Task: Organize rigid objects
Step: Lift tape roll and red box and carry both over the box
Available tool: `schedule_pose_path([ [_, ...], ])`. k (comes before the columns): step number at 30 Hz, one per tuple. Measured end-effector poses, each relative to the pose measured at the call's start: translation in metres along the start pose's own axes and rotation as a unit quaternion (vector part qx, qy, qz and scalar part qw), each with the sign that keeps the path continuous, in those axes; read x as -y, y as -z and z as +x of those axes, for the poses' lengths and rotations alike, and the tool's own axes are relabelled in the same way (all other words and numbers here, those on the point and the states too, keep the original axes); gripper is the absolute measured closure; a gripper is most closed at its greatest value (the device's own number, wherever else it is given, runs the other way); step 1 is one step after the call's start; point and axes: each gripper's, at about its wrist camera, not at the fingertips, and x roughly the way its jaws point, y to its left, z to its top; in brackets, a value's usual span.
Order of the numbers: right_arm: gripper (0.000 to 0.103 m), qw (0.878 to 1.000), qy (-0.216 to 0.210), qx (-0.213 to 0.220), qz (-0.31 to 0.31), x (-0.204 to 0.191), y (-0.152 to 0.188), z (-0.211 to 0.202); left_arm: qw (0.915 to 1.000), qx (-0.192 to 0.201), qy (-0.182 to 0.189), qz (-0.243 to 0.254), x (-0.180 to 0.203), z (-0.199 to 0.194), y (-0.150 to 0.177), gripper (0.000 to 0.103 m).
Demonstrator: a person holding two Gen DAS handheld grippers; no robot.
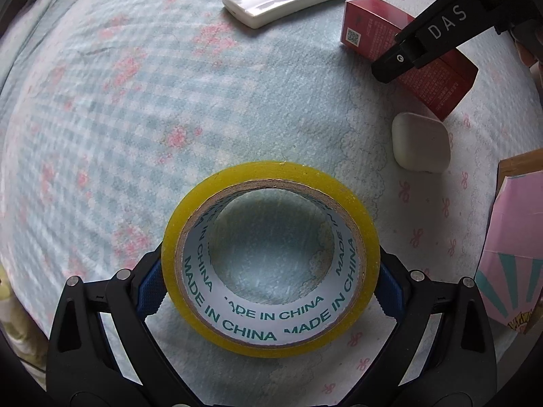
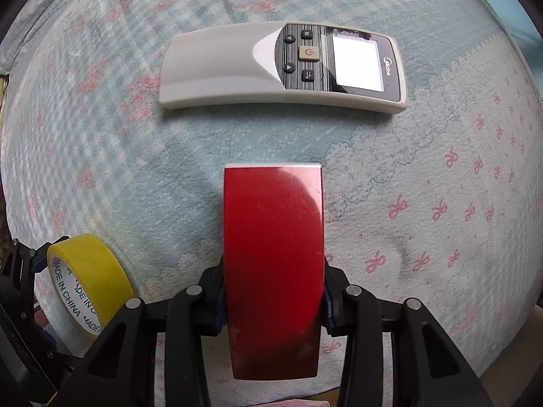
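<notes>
My left gripper [image 1: 271,288] points down and is shut on a yellow tape roll [image 1: 271,173], its blue pads [image 1: 151,288] pressing the roll's two outer sides. The roll [image 2: 91,264] also shows at the lower left of the right wrist view. My right gripper [image 2: 273,302] is shut on a red box [image 2: 271,230], gripping its near end from both sides. In the left wrist view the same red box [image 1: 370,30] lies at the upper right, with one black right-gripper finger [image 1: 397,59] across it.
A white remote control [image 2: 281,68] lies crosswise beyond the red box. A white earbud case [image 1: 420,142] sits beside the box. A pink carton [image 1: 509,244] stands at the right edge. Everything rests on a pale blue patterned bedspread [image 1: 135,118].
</notes>
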Motion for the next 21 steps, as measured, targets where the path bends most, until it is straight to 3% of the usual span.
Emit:
schedule_pose_path([
  [12,0.065,0.998,0.002,0.061,0.026,-0.021,0.017,-0.074,0.9987,0.05,0.003,0.007,-0.021,-0.073,0.002,0.006],
  [21,0.065,0.99,-0.012,0.122,0.077,-0.023,0.062,-0.158,0.9947,0.093,0.005,0.043,-0.008,-0.136,0.003,0.006],
])
